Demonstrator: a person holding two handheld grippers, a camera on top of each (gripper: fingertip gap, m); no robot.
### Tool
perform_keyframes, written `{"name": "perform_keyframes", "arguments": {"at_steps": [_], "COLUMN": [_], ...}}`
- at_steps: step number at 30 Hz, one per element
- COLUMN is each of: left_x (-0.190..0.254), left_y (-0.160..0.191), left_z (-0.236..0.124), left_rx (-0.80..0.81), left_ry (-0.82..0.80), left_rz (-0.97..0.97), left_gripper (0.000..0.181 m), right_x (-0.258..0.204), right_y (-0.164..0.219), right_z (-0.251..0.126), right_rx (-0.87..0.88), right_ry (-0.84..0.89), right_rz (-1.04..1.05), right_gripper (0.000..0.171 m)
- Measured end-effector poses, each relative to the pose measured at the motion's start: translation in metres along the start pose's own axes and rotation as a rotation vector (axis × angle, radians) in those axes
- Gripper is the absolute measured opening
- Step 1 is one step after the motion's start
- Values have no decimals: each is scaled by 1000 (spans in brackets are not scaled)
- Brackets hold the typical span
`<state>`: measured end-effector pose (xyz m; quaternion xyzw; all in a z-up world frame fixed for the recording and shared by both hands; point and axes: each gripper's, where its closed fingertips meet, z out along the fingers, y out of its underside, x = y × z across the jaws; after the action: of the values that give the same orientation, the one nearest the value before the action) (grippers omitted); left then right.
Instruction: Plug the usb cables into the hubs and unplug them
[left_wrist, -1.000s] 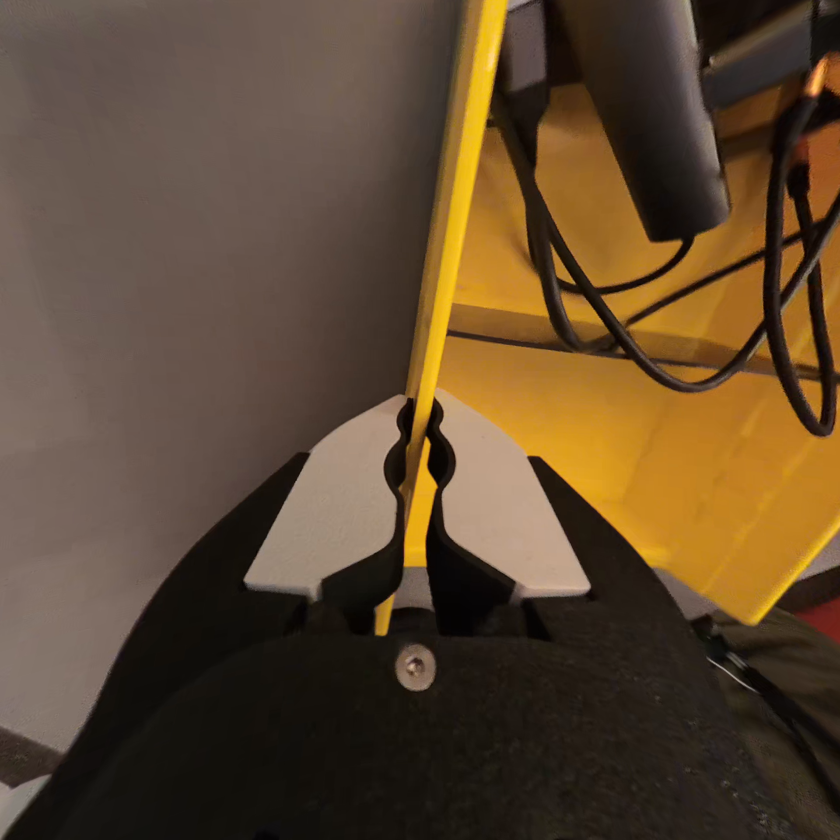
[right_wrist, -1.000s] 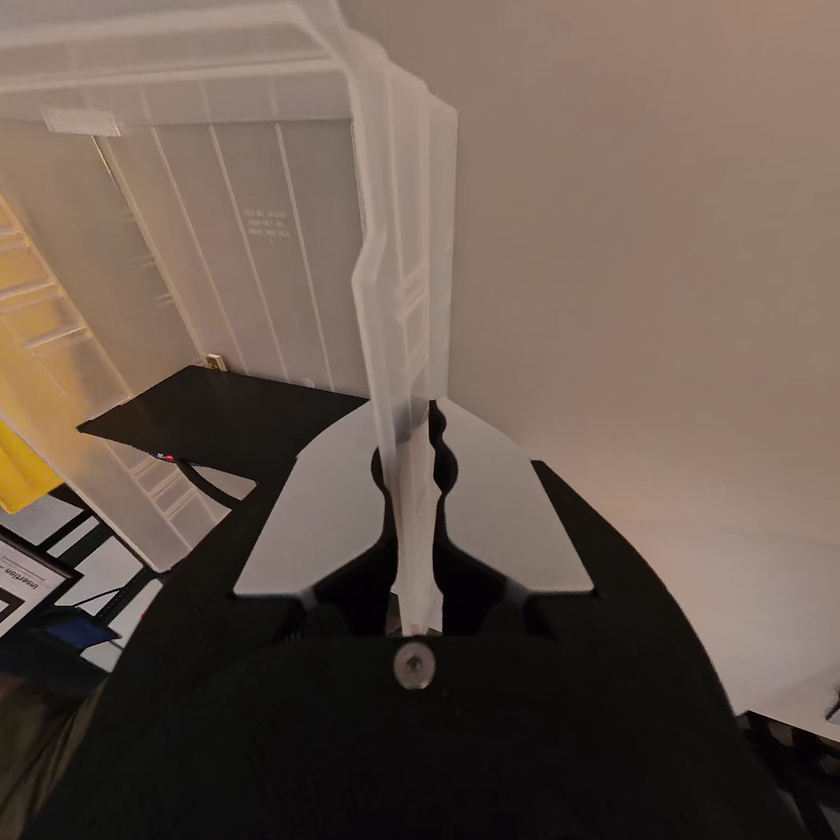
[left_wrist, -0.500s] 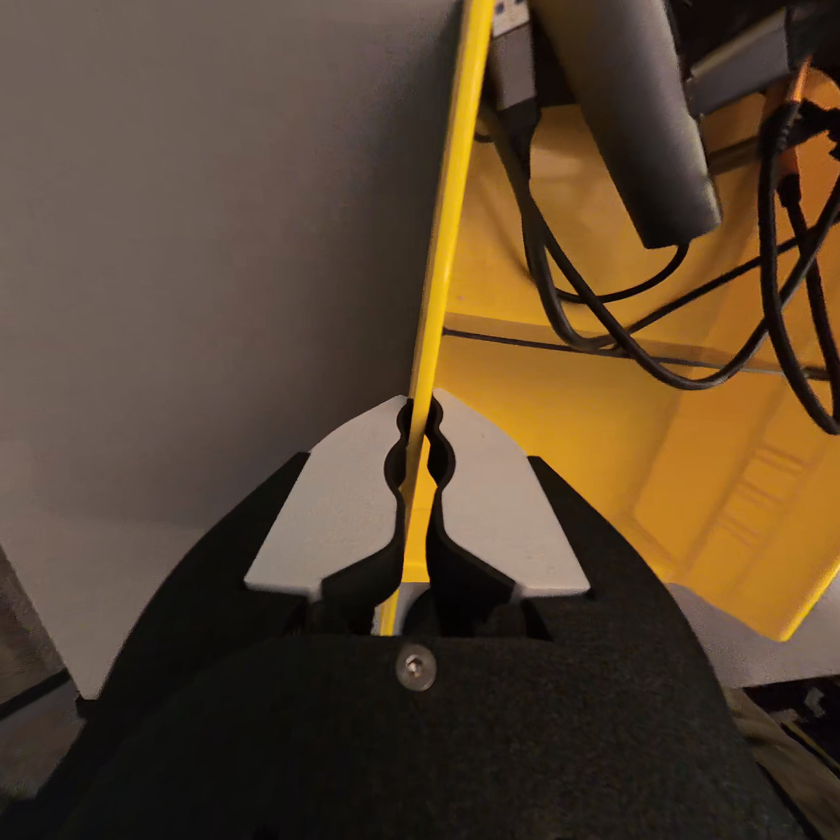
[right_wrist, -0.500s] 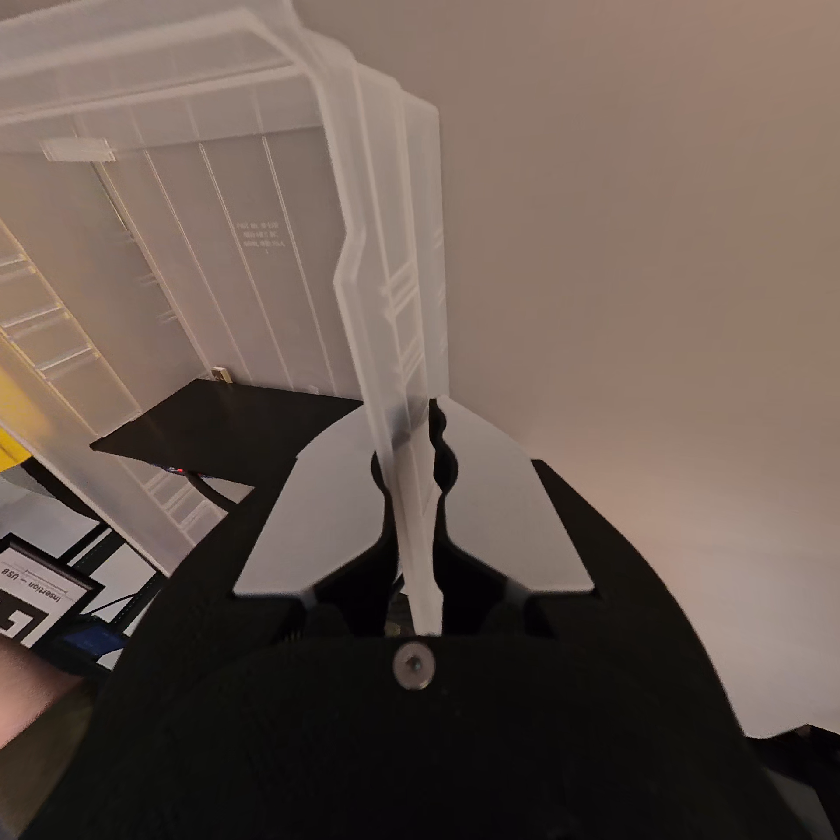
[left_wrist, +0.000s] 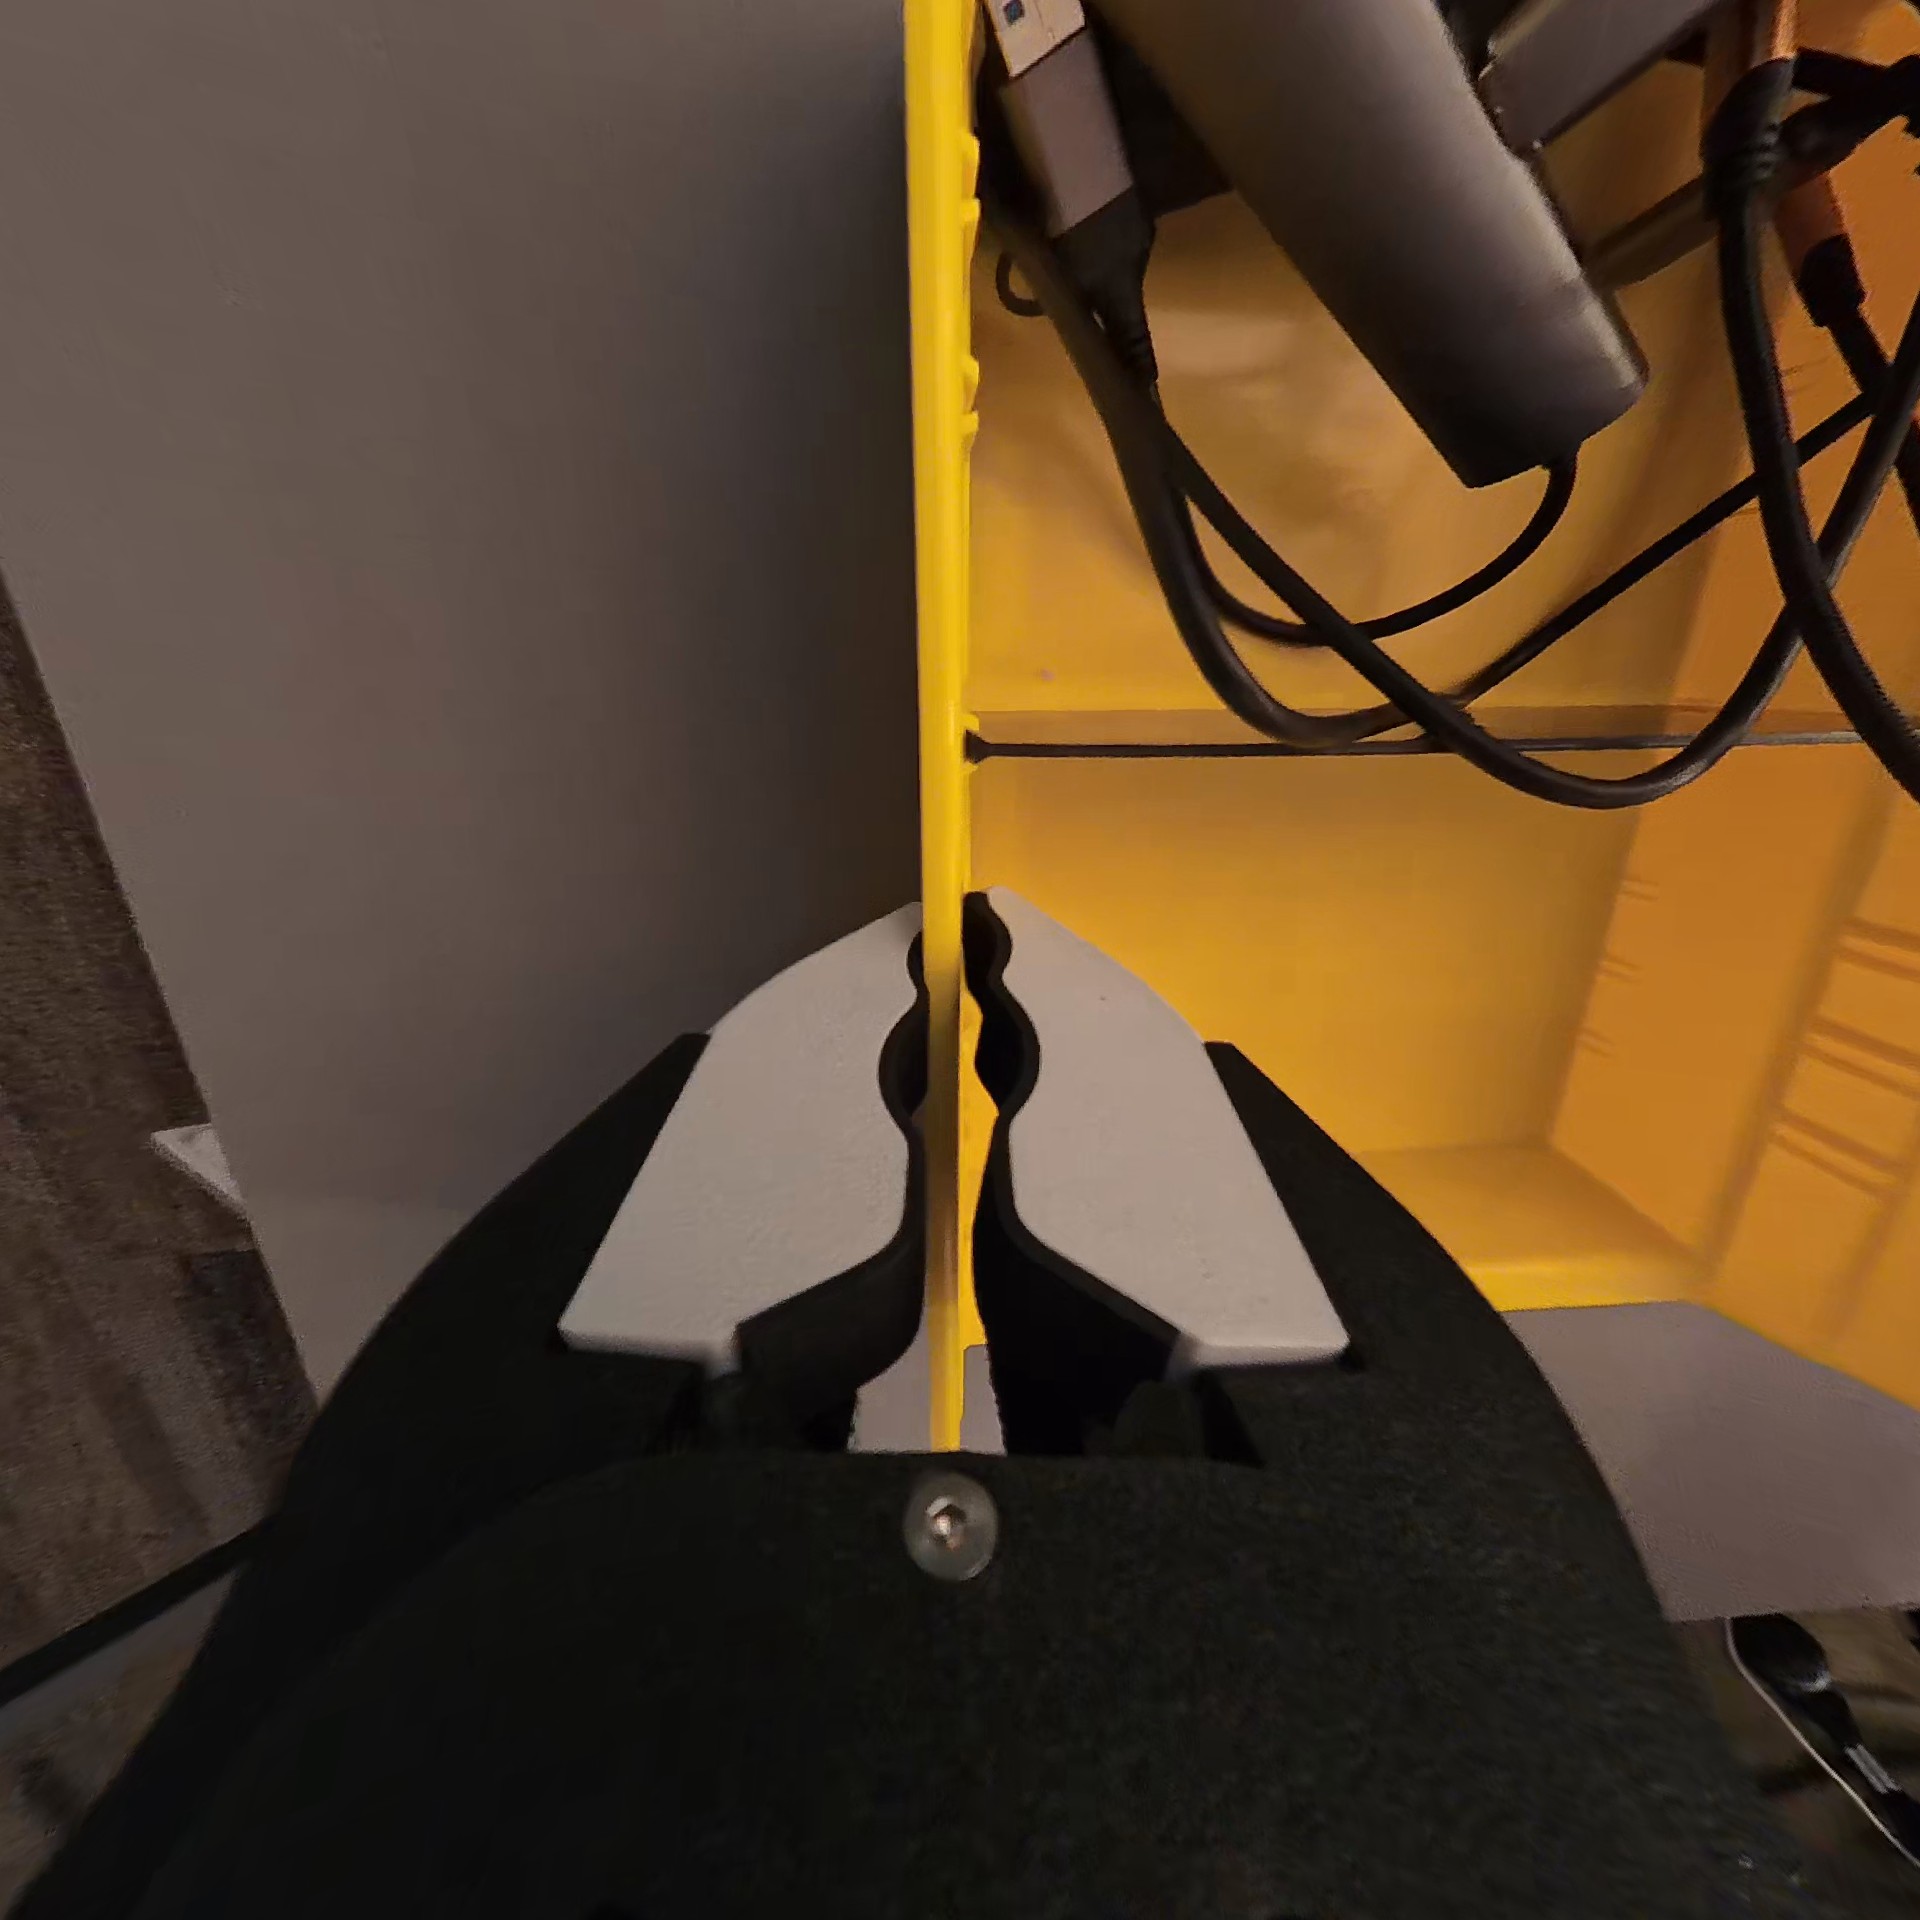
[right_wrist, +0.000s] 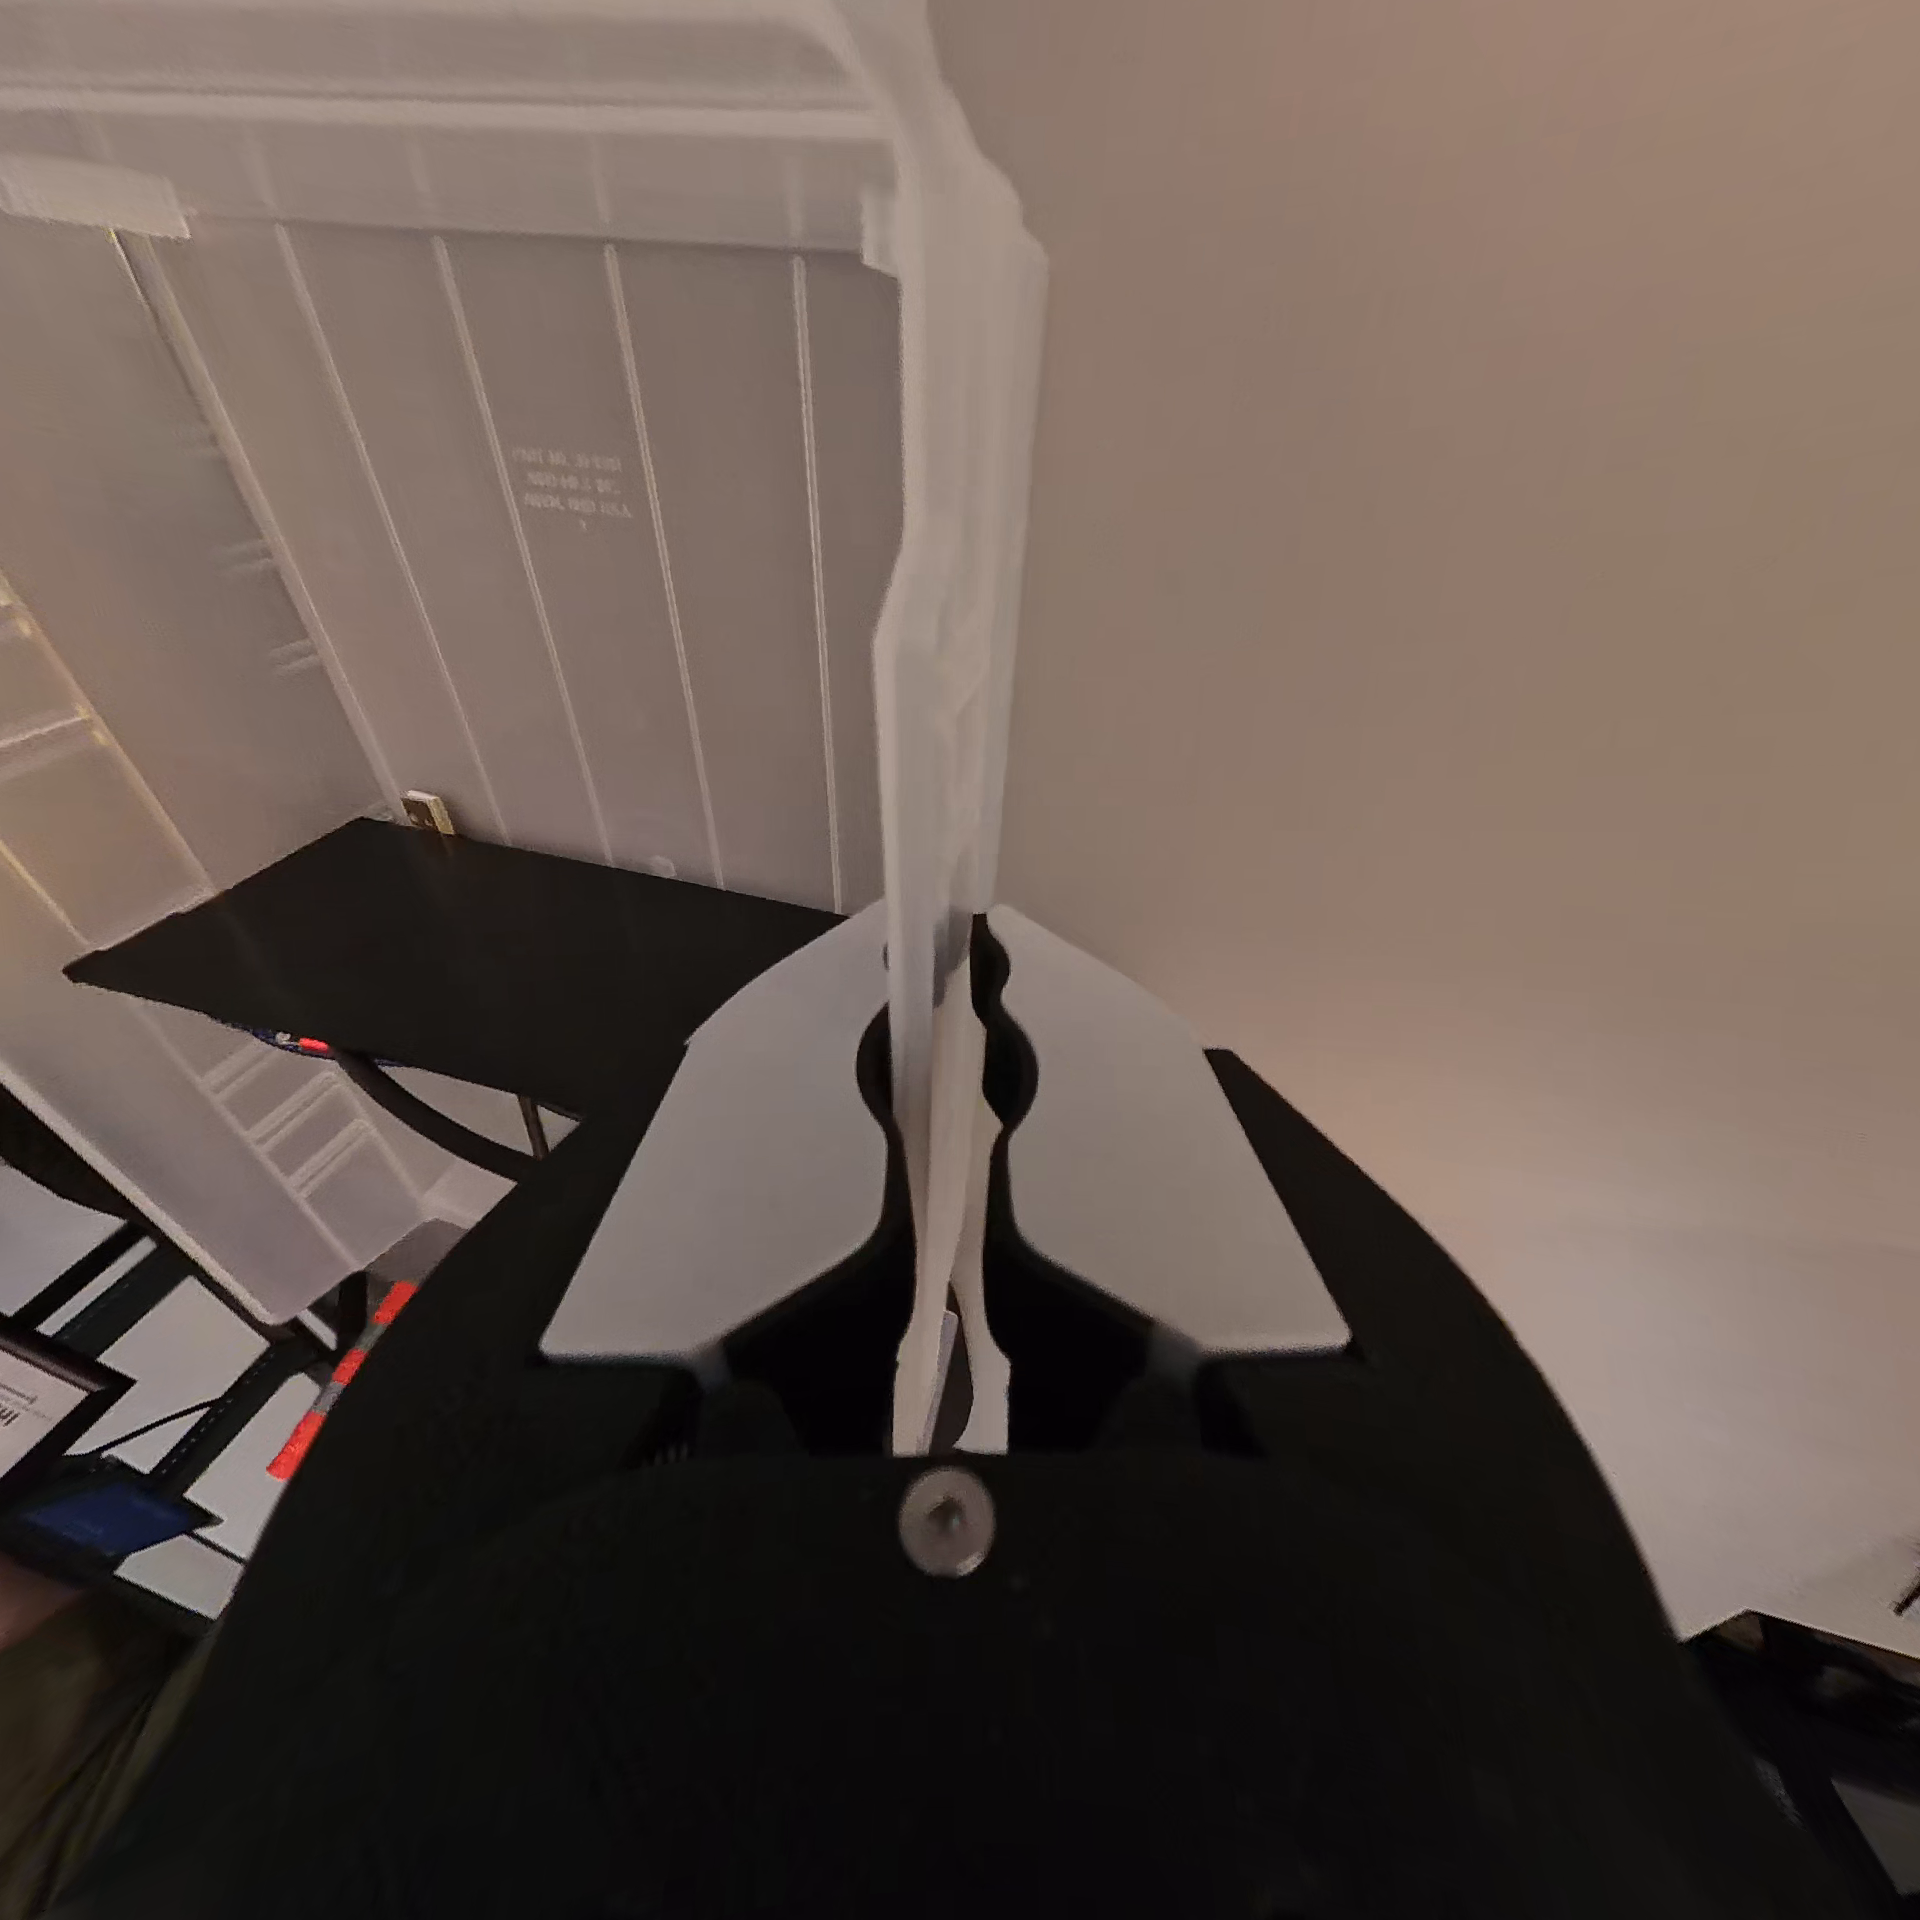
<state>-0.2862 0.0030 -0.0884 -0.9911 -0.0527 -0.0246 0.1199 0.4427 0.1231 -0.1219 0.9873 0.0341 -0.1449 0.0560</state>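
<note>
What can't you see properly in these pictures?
- Left wrist view: the hub and cables in the yellow bin run off the top edge, so plugs stay unclear.
- Right wrist view: the clear bin is blurred; its inside cannot be told.
- Both: each gripper body hides what lies below.

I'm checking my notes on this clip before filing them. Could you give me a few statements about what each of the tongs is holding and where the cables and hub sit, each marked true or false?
1. The left tongs are shut on the wall of a yellow bin. True.
2. The right tongs hold a usb cable. False: they are shut on the edge of a translucent bin.
3. Black cables and a grey hub lie in the yellow bin. True.
4. The left tongs are plugging a cable into the hub. False: they grip only the bin wall.
</note>
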Motion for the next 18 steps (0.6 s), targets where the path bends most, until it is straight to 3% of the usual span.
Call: {"name": "perform_keyframes", "arguments": {"at_steps": [11, 18], "left_x": [-16, -20], "left_y": [12, 19], "left_z": [-4, -5], "left_rx": [23, 24], "left_ry": [-28, -42], "left_rz": [29, 40], "left_gripper": [4, 5], "right_x": [19, 21], "right_y": [-14, -18], "right_z": [-6, -7], "right_rx": [60, 79], "right_ry": [171, 179], "right_rz": [-200, -297], "right_gripper": [7, 8]}}
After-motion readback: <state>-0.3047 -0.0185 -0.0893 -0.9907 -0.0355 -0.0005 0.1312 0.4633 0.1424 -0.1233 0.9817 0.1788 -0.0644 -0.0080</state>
